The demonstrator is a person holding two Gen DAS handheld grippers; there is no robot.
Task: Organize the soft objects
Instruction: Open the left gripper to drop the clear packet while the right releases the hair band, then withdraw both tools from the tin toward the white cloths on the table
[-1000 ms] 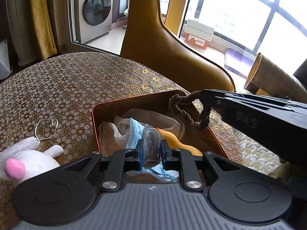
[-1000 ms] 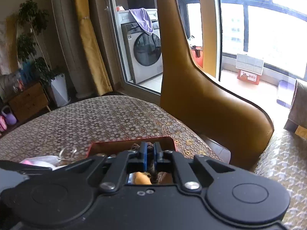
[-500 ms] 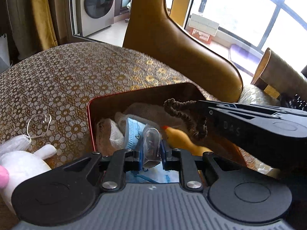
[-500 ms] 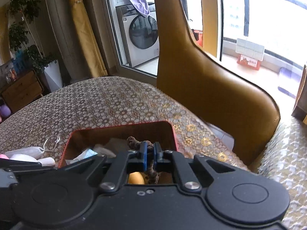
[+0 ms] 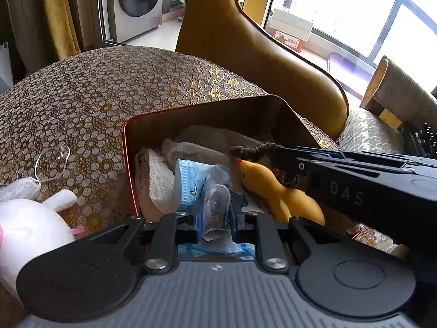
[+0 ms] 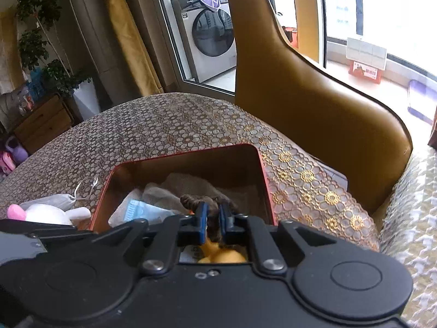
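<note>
Over the red tin [image 5: 131,164] at frame centre, the left tool [image 5: 215,213] pinches a clear packet [image 5: 215,202]; the right tool [image 6: 212,222] grips a brown braided cord [image 6: 196,201].

washing machine [image 6: 210,30] behind glass door | tan chair [image 5: 245,41] | bright windows [image 5: 368,8] | potted plant [image 6: 46,41]

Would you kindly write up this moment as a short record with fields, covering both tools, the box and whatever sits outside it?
left tool: closed on a clear plastic packet, low over the box
right tool: closed on a brown braided cord, over the box
box: red-rimmed, open, on the patterned tablecloth
box contents: yellow rubber duck, blue face mask, white gauze cloths
outside box, on its left: white plush toy, white mesh pouch
behind table: tan chair back
</note>
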